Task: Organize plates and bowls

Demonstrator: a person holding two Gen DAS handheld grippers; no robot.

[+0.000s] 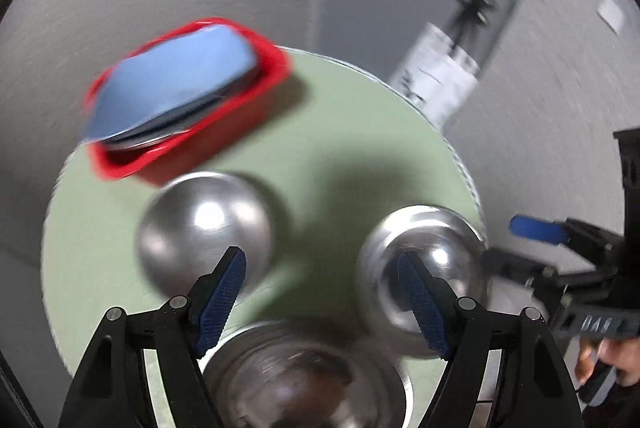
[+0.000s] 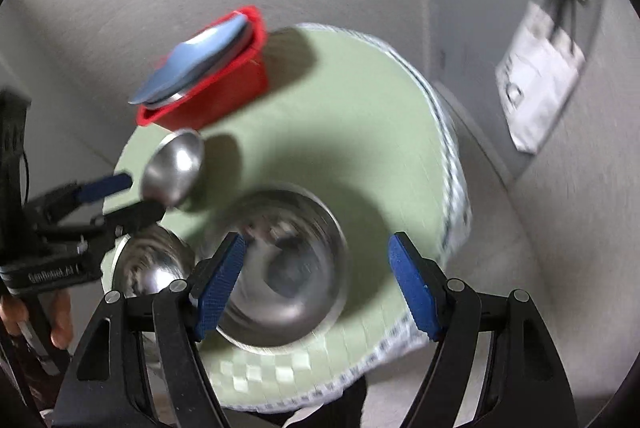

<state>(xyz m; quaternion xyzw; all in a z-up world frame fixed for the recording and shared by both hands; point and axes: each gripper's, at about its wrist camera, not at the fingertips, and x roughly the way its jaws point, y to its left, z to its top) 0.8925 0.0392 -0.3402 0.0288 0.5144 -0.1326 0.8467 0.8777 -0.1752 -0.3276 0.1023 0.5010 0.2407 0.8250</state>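
The left gripper point(image 1: 322, 292) hangs over the round green table point(image 1: 360, 131), its blue-padded fingers point(image 1: 224, 292) spread apart with nothing between them. Past its left finger lies an overturned steel bowl point(image 1: 204, 224), dome up; behind its right finger a second steel bowl point(image 1: 424, 268) sits at the table's edge, and an upright large steel bowl point(image 1: 304, 380) shows below between the finger bases.

The right gripper point(image 2: 316, 284) is likewise released, fingers point(image 2: 412, 288) wide and empty, hovering over that large steel bowl point(image 2: 280, 268), which only this view shows whole, its hollow facing up.

Each view catches the other gripper: the left view has the right one point(image 1: 536, 232) at its right edge with a hand point(image 1: 612, 368) beneath; the right view has the left one point(image 2: 116, 195) beside the overturned bowl point(image 2: 174, 167), and another bowl point(image 2: 152, 264) lying under it.

At the table's far side a red bin point(image 1: 192, 143) holds blue plates point(image 1: 176, 83) leaning over a steel one. The right view alone shows the checked pattern along the tablecloth rim point(image 2: 280, 368). A white bag point(image 2: 536, 79) hangs on the wall.

Writing: "DAS" on the right gripper's body in the left view; "GenRobot.AI", blurred, on the left gripper's body in the right view.
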